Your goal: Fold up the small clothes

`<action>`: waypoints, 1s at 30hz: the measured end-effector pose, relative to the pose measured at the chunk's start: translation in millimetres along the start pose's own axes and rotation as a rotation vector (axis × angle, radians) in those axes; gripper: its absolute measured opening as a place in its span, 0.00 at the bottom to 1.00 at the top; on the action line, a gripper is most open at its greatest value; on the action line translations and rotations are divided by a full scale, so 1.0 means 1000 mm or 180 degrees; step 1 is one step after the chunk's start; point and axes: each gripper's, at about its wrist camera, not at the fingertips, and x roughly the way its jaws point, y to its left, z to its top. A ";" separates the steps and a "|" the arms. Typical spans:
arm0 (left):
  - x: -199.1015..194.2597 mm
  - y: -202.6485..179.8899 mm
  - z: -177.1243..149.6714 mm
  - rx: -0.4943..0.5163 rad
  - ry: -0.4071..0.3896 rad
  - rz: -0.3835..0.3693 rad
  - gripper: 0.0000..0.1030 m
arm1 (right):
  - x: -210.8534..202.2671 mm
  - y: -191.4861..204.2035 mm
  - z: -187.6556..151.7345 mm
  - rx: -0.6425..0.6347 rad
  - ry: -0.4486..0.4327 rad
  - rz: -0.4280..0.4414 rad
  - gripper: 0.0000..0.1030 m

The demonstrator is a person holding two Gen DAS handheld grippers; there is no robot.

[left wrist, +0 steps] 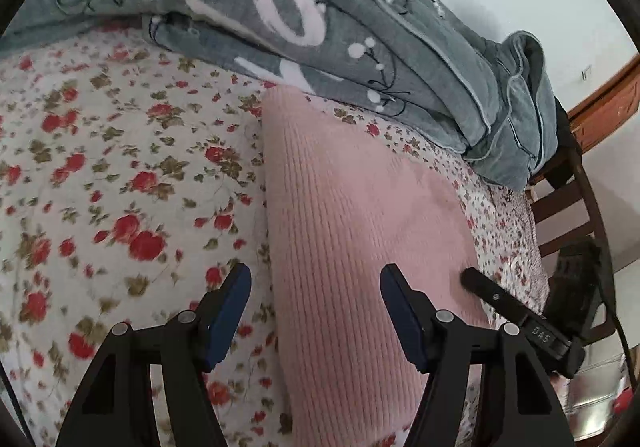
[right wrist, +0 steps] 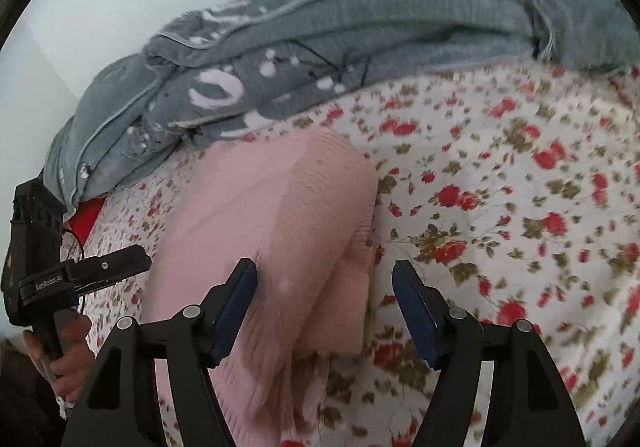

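Observation:
A pink ribbed knit garment [left wrist: 352, 215] lies folded into a long strip on the floral bedsheet [left wrist: 100, 167]. My left gripper [left wrist: 316, 287] is open and empty, hovering over the garment's left edge near its near end. In the right wrist view the same pink garment [right wrist: 272, 215] shows a folded flap at its right side. My right gripper [right wrist: 324, 283] is open and empty over that flap. The right gripper's fingertip [left wrist: 476, 279] shows at the garment's right edge in the left wrist view. The left gripper [right wrist: 120, 261] shows at the left in the right wrist view, held by a hand.
A grey printed blanket [left wrist: 320, 27] is bunched along the far side of the bed, and also shows in the right wrist view [right wrist: 320, 47]. A wooden chair [left wrist: 568, 207] stands at the bed's right end. Open floral sheet [right wrist: 500, 207] lies beside the garment.

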 end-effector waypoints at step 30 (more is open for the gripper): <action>-0.049 -0.008 -0.010 0.0076 -0.0200 -0.0313 0.33 | -0.016 0.047 -0.003 -0.0062 -0.0133 0.0560 0.25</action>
